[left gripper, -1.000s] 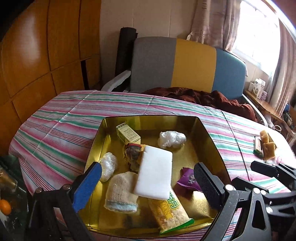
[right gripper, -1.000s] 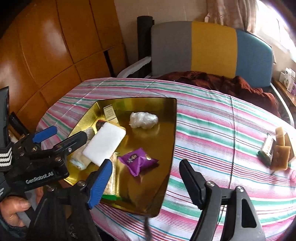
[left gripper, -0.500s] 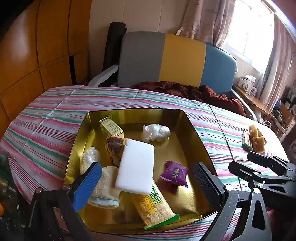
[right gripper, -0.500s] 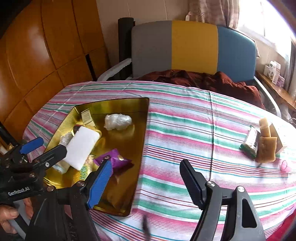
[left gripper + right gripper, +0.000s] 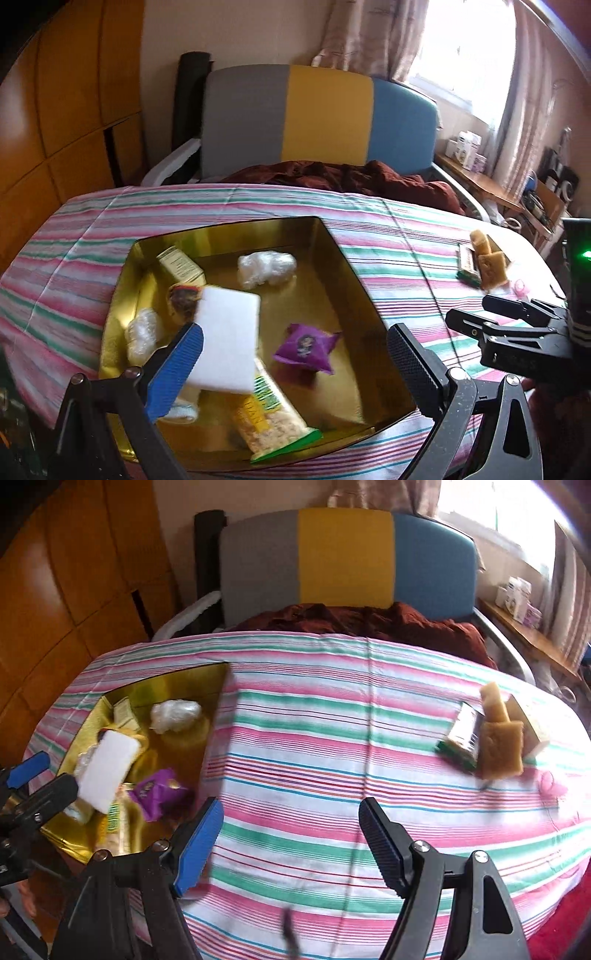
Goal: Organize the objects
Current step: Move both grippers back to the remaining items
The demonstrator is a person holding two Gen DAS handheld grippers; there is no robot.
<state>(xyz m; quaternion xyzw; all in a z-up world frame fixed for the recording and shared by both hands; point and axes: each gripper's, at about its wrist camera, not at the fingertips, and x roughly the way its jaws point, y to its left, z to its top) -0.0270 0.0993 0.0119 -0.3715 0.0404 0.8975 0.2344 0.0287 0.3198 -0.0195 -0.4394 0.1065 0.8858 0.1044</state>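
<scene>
A gold tray (image 5: 343, 258) (image 5: 207, 734) on the striped table holds a white foam block (image 5: 229, 339) (image 5: 107, 771), a purple snack packet (image 5: 306, 347) (image 5: 157, 794), a yellow-green rice packet (image 5: 266, 421), a small yellow box (image 5: 181, 266), and clear plastic wads (image 5: 266, 266) (image 5: 175, 714). My left gripper (image 5: 291, 369) is open and empty above the tray's near edge. My right gripper (image 5: 291, 843) is open and empty over bare cloth right of the tray. Tan sponges (image 5: 500, 749) (image 5: 489, 266), a green packet (image 5: 460, 740) and a cream box (image 5: 532, 723) lie at the table's right.
A grey, yellow and blue chair (image 5: 343, 561) with a maroon cloth (image 5: 369, 622) stands behind the table. Wooden panels (image 5: 55, 110) line the left wall. A shelf with small boxes (image 5: 517, 598) runs under the window at right.
Both grippers have swung right and pulled back. The tray has slid left in both views and the sponges at the right have come closer. Both stay open.
</scene>
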